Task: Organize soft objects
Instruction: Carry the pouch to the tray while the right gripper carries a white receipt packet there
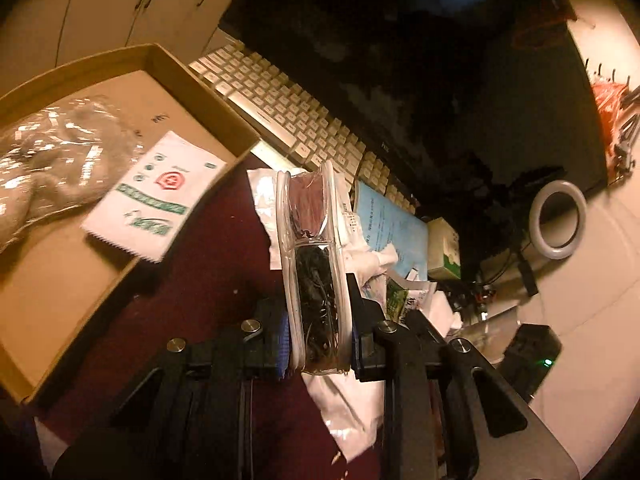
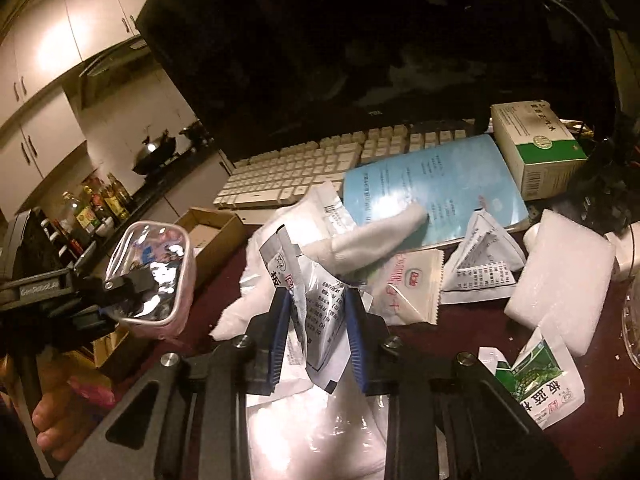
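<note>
Dark monitor (image 1: 400, 60), pouch (image 1: 316, 264) contents unclear

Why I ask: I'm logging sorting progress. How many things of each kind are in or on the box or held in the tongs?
Clear bags: 2, bag in box, pouch in left tongs.
Sachets: 2, green sachet over box rim, grey sachet in right tongs.
Total: 4.

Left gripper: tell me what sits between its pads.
In the left wrist view, the left gripper pinches a clear pouch holding dark cords; the right wrist view shows the same pouch from the side.
</note>
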A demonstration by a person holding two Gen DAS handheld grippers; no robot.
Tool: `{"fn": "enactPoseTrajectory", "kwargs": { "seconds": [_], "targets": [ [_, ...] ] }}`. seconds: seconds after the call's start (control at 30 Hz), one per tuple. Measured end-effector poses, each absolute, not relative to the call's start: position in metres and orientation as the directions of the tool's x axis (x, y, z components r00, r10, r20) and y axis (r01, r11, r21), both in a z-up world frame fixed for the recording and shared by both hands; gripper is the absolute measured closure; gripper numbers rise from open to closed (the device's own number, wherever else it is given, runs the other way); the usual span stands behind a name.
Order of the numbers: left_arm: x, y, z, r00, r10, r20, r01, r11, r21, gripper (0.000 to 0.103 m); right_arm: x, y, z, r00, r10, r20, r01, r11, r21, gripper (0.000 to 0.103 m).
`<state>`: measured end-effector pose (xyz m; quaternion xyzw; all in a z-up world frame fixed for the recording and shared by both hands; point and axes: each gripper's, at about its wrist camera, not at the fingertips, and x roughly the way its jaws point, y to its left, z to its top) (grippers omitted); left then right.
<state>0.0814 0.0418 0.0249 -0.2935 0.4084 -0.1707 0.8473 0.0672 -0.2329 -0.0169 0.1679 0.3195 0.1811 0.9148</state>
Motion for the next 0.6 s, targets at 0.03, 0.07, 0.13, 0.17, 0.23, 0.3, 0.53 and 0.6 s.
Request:
{"fn": "enactPoseTrajectory", "kwargs": {
  "seconds": [0.03, 0.07, 0.13, 0.17, 0.23, 0.3, 0.53, 0.6],
  "targets": [
    [0.078, 0.047, 0.027, 0.612, -0.532, -0.586, 0.050, 0.765, -0.642, 0.081, 0.067, -0.232, -0.017, 0.727, 0.446, -0.521, -0.230, 0.874, 0.427, 0.076],
    [0.075, 0.053, 0.029, 0.614, -0.535, -0.580, 0.051, 0.760, -0.647, 0.081, 0.067, -0.231, -0.016, 0.727, 0.453, -0.516, -0.239, 0.871, 0.429, 0.076],
    [0.068, 0.070, 0.033, 0.627, -0.529, -0.571, 0.043, 0.756, -0.653, 0.081, 0.067, -0.231, -0.014, 0.726, 0.472, -0.500, -0.258, 0.861, 0.438, 0.076],
    [0.065, 0.078, 0.034, 0.634, -0.520, -0.572, 0.033, 0.757, -0.652, 0.081, 0.067, -0.231, -0.014, 0.725, 0.479, -0.495, -0.264, 0.857, 0.444, 0.076],
    [0.061, 0.097, 0.034, 0.648, -0.501, -0.573, 0.004, 0.756, -0.655, 0.081, 0.067, -0.231, -0.014, 0.725, 0.482, -0.492, -0.264, 0.854, 0.448, 0.076],
    [0.058, 0.112, 0.033, 0.661, -0.484, -0.574, -0.015, 0.756, -0.655, 0.081, 0.066, -0.230, -0.012, 0.726, 0.480, -0.491, -0.261, 0.854, 0.450, 0.076],
    [0.049, 0.158, 0.027, 0.692, -0.398, -0.603, -0.062, 0.799, -0.598, 0.081, 0.049, -0.199, 0.014, 0.695, 0.534, -0.481, -0.320, 0.829, 0.458, 0.076],
    [0.049, 0.165, 0.025, 0.687, -0.378, -0.621, -0.066, 0.818, -0.571, 0.081, 0.049, -0.180, 0.024, 0.677, 0.555, -0.482, -0.356, 0.821, 0.446, 0.076]
  ]
}}
